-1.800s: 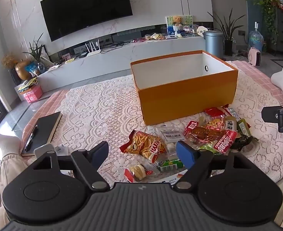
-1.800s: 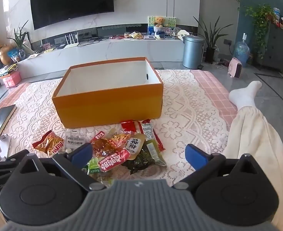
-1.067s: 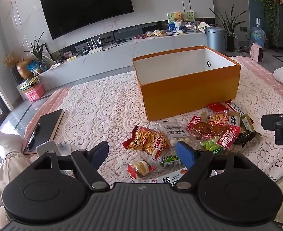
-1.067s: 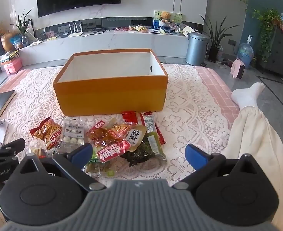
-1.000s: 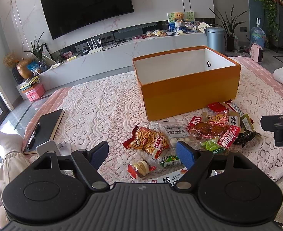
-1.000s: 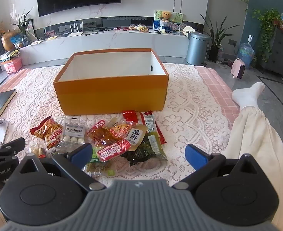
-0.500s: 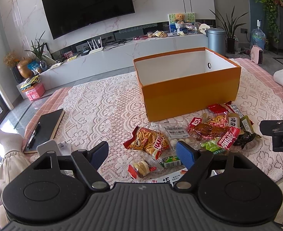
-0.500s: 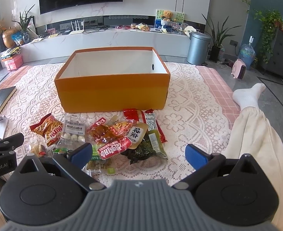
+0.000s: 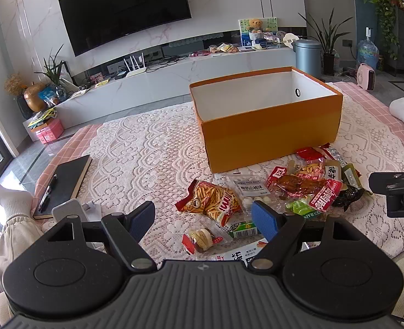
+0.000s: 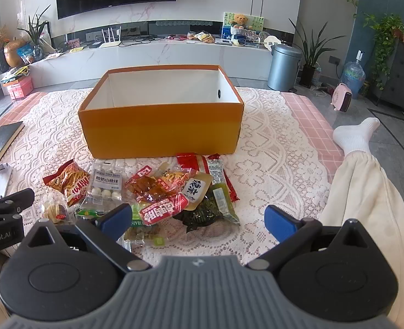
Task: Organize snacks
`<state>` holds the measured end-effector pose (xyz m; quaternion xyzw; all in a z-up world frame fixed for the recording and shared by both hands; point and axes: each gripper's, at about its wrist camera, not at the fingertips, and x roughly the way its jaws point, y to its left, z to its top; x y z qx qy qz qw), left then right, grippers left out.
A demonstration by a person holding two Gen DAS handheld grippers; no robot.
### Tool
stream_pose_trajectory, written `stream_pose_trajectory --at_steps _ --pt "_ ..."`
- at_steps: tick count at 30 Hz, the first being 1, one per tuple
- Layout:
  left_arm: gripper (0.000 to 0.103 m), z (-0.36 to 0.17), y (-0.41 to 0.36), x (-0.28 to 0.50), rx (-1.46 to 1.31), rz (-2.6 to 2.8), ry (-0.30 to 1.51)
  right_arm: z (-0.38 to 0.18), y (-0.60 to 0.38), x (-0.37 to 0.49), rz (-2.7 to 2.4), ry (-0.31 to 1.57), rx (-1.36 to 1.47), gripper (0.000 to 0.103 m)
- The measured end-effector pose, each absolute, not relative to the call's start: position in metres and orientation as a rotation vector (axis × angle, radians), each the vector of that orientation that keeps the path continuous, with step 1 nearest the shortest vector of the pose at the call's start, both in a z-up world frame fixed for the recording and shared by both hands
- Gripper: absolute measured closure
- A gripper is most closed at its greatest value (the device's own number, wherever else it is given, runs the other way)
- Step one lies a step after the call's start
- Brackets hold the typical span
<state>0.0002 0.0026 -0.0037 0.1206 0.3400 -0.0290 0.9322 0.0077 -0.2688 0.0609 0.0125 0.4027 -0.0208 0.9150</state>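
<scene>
An open orange box (image 9: 270, 134) (image 10: 160, 134) with a white inside stands on the lace-covered table, and nothing shows in the part of its inside that I see. In front of it lies a heap of snack packets (image 10: 174, 192): a red chip bag (image 9: 215, 201) (image 10: 70, 182), a clear pack of white balls (image 9: 252, 189) (image 10: 104, 185), and red, green and dark packets (image 9: 311, 189). My left gripper (image 9: 206, 220) hovers open above the near-left snacks. My right gripper (image 10: 198, 222) hovers open over the heap's near edge. Neither holds anything.
A black notebook with a pen (image 9: 62, 183) and a white phone stand (image 9: 70, 211) lie at the table's left. The person's socked feet (image 9: 7, 197) (image 10: 358, 134) and light trousers flank the table. Behind are a TV bench and a bin (image 10: 283, 65).
Both views have risen and tilted slightly, so the box and snacks sit a bit farther off. No snack has moved and both grippers have stayed open.
</scene>
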Motion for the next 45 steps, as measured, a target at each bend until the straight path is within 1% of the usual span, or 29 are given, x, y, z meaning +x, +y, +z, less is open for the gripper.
stream_pose_trajectory --at_steps 42,45 --pt "0.010 -0.003 0.001 0.002 0.232 -0.073 0.710 0.051 -0.272 0.017 0.000 0.853 0.053 0.004" --pt "0.014 -0.004 0.001 0.008 0.205 -0.105 0.724 0.048 -0.274 0.019 0.028 0.832 0.053 0.004"
